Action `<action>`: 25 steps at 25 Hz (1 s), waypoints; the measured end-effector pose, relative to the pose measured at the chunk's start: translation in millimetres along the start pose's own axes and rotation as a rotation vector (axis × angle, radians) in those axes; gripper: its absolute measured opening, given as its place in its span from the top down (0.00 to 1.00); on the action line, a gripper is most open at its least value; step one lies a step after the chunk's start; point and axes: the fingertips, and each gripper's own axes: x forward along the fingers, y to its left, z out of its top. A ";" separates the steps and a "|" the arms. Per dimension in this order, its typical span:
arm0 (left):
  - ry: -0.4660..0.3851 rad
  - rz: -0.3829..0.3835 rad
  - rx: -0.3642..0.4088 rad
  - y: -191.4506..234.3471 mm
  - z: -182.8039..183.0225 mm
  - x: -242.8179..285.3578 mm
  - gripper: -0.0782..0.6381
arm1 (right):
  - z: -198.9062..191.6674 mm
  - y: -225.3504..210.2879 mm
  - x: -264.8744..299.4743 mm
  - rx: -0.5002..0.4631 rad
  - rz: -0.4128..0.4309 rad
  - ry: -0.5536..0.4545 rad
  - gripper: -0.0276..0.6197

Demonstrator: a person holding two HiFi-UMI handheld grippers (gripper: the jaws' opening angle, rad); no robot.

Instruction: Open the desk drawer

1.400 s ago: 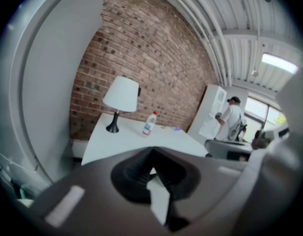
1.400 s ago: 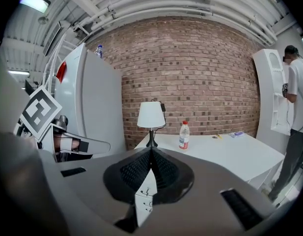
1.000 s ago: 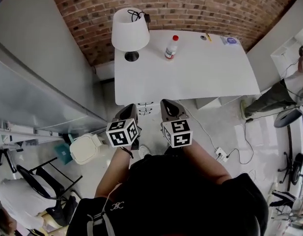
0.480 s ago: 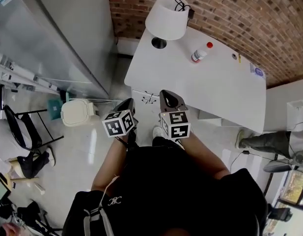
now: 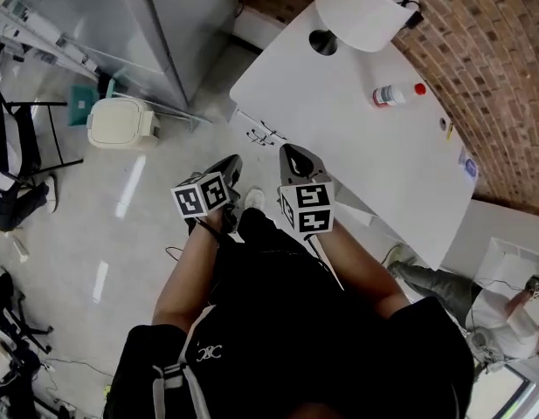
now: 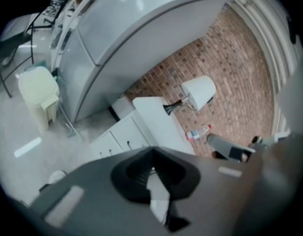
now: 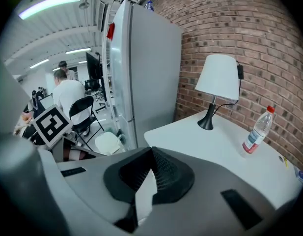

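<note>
Head view looks steeply down; both gripper views face the desk (image 5: 356,120).

A tall grey cabinet (image 5: 199,16) stands against the red brick wall (image 5: 496,68). At the cabinet's foot a cream bin (image 5: 120,122) sits on the pale glossy floor (image 5: 103,225). A black chair (image 7: 82,113) stands near the cabinet, and the white desk (image 5: 356,129) beside it. Strip lights (image 7: 50,4) glow above the cabinet.

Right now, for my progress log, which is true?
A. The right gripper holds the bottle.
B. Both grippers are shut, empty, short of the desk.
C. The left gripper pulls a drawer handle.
B: the left gripper and right gripper have jaws together on nothing, in the air before the desk, whose drawers look closed.
</note>
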 end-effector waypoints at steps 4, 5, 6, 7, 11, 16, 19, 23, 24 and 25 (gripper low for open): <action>-0.022 -0.061 -0.155 31.4 -22.2 21.0 0.89 | -32.2 10.3 21.6 -0.069 0.041 0.069 0.96; -0.029 -0.077 -0.179 37.8 -26.0 27.8 0.89 | -40.2 11.5 25.8 -0.085 0.048 0.085 0.96; -0.037 -0.090 -0.197 44.0 -29.1 35.2 0.89 | -47.9 12.4 29.6 -0.099 0.054 0.099 0.96; -0.042 -0.102 -0.211 50.2 -31.8 42.9 0.89 | -55.8 13.6 33.4 -0.109 0.058 0.112 0.96; -0.062 -0.163 -0.260 74.3 -32.6 82.2 0.89 | -83.8 17.0 58.1 -0.142 0.053 0.143 0.96; -0.054 -0.243 -0.327 101.3 -40.2 141.9 0.89 | -113.0 16.6 91.2 -0.126 0.040 0.184 0.96; -0.017 -0.278 -0.346 112.5 -53.0 175.2 0.89 | -125.8 10.4 100.3 -0.099 0.039 0.211 0.96; -0.002 -0.321 -0.397 121.4 -60.0 209.9 0.79 | -135.8 -3.3 109.5 -0.074 0.014 0.227 0.96; 0.000 -0.332 -0.411 121.9 -62.5 216.2 0.78 | -138.6 -6.5 109.2 -0.067 0.006 0.232 0.96; 0.001 -0.343 -0.421 121.6 -65.1 221.6 0.78 | -141.7 -9.6 107.9 -0.061 -0.002 0.238 0.96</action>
